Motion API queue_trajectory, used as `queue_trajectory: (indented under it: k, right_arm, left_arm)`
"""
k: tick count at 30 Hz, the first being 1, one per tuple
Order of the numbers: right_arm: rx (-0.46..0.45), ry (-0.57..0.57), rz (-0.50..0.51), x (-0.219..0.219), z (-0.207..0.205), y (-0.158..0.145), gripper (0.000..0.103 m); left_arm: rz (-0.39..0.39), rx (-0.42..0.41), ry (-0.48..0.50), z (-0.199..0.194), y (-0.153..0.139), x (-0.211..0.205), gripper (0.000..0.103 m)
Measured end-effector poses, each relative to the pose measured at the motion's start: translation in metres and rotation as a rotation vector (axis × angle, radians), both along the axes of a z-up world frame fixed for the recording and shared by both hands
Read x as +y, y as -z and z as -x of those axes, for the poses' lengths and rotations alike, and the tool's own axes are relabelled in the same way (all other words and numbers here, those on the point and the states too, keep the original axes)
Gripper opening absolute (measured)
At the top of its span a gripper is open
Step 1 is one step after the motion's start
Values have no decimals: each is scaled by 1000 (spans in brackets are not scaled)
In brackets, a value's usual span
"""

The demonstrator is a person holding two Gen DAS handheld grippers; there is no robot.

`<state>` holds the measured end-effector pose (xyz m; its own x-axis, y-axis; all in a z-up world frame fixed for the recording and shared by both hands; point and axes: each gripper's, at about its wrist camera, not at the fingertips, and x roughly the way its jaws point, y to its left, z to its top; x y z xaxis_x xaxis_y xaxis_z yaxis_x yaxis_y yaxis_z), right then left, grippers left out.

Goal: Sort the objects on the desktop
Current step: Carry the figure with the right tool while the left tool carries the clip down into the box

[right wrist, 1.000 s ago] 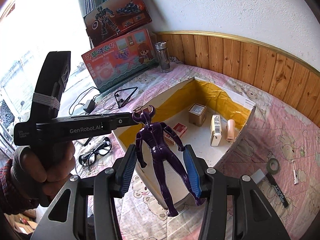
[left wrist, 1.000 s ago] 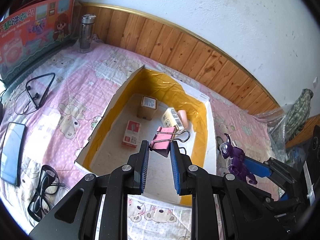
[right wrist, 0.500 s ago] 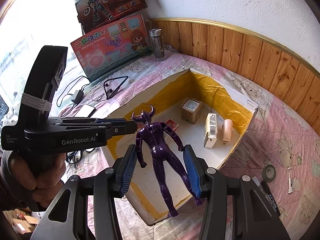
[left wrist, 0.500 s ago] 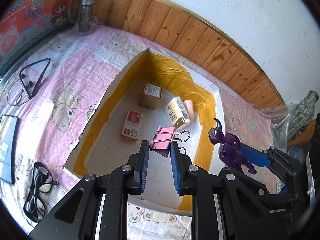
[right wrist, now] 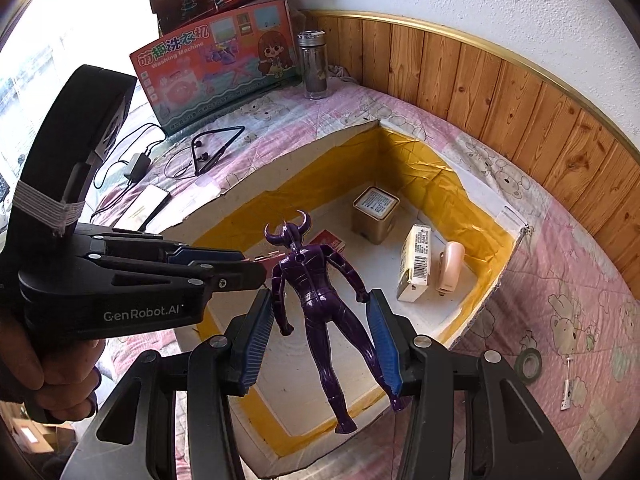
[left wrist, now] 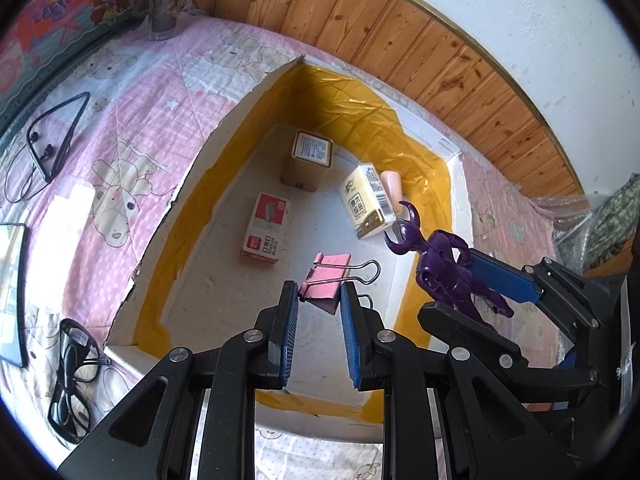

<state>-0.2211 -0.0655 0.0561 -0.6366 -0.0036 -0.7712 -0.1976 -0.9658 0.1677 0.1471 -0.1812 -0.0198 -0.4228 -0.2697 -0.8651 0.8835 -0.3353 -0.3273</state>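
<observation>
My left gripper point(left wrist: 319, 300) is shut on a pink binder clip point(left wrist: 326, 280), held above the floor of a white cardboard box with a yellow-taped rim point(left wrist: 188, 184). My right gripper point(right wrist: 318, 300) is shut on the arms of a purple horned action figure point(right wrist: 316, 280), which hangs over the box's near side. In the left wrist view the figure point(left wrist: 444, 268) is just right of the clip, above the box's right wall. On the box floor lie a brown carton point(left wrist: 308, 160), a staples box point(left wrist: 266, 228), a tissue pack point(left wrist: 366, 204) and a pink object point(left wrist: 392, 184).
Glasses point(left wrist: 74, 376), a phone point(left wrist: 10, 292) and neckband earphones point(left wrist: 52, 136) lie left of the box on the pink quilt. A bottle point(right wrist: 314, 64) and toy cartons point(right wrist: 216, 64) stand at the back. A tape roll point(right wrist: 528, 364) lies to the right.
Both grippers have come forward and down over the box and tilted lower. The purple figure has closed in beside the clip. Both grips are unchanged.
</observation>
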Motion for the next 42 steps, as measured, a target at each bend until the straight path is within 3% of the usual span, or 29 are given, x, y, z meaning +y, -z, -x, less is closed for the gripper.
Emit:
queue_trajectory:
  k: [19, 42]
  right_arm:
    - [-151, -156, -3, 20, 39, 26, 49]
    - [-400, -370, -114, 19, 79, 65, 49]
  left_arm:
    - [-60, -106, 50, 18, 25, -14, 22]
    - [-133, -270, 163, 38, 57, -21, 22]
